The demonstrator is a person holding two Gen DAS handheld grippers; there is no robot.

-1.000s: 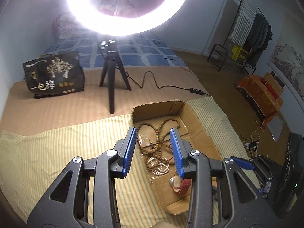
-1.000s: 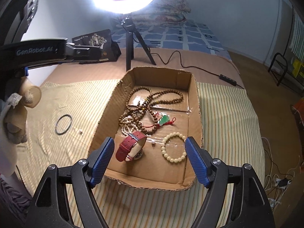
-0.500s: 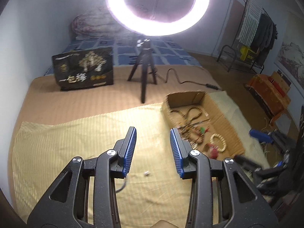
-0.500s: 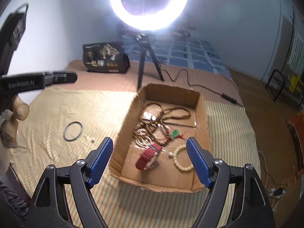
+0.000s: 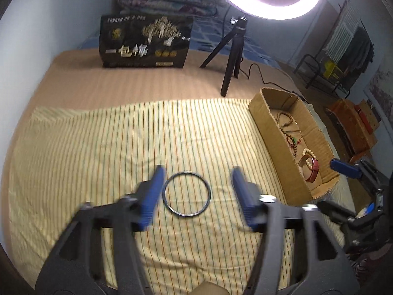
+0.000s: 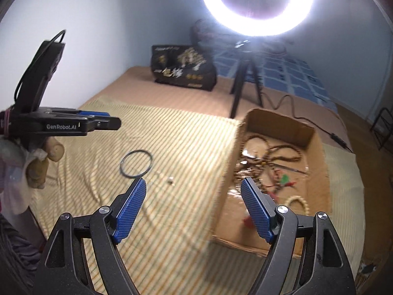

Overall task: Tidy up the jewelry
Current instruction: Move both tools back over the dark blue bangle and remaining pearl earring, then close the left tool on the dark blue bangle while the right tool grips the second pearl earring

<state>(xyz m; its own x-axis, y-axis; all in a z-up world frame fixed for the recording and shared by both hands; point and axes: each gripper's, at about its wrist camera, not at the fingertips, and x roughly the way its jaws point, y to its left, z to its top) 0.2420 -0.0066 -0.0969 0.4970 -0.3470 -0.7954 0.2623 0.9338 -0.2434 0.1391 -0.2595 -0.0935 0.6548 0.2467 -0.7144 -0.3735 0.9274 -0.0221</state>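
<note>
Left claw (image 5: 196,196), wide open and empty, frames the flat black bangle (image 5: 187,193) at frame centre; right claw (image 6: 192,205), equally open and empty, sits farther off.

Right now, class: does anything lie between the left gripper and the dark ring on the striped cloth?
Nothing visible does. The dark ring lies flat on the striped cloth, framed by the open left gripper, with only bare cloth near it. The cardboard box stands off to the right.
</note>
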